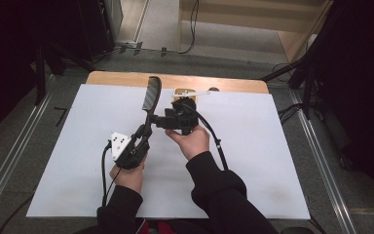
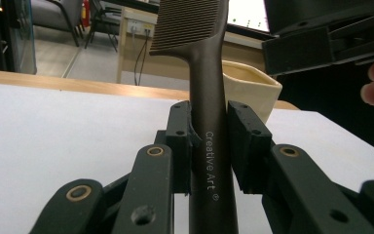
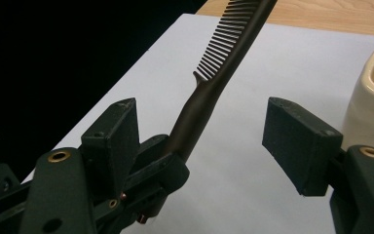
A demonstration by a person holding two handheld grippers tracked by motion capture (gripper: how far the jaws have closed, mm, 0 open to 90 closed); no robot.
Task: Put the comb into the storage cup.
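Black plastic comb (image 1: 152,94) is the part in play: your left gripper (image 1: 145,130) has it clamped by the handle, teeth end standing up and tilted away from you, lifted clear of the white sheet (image 1: 78,146) that covers the wooden table (image 1: 126,78). In the left gripper view both pads (image 2: 180,141) press the brown-black handle from either side, the "Creative Art" print sitting right between them, teeth at the top of the frame. Your left hand (image 1: 126,178) sits low on the sheet, cable trailing back toward your sleeve. Moving right, your right gripper (image 1: 161,120) is just beside the comb handle, jaws spread wide with nothing in them; in the right gripper view the comb shaft (image 3: 209,92) runs up through the gap, closer to the left pad (image 3: 114,136), apart from the right pad, contact with the left one not clear. Your right hand (image 1: 191,141) holds that gripper near the middle of the sheet. Behind it, toward the far edge, a cream square cup (image 1: 181,92) stands on the sheet; it shows behind the comb in the left gripper view (image 2: 251,90).
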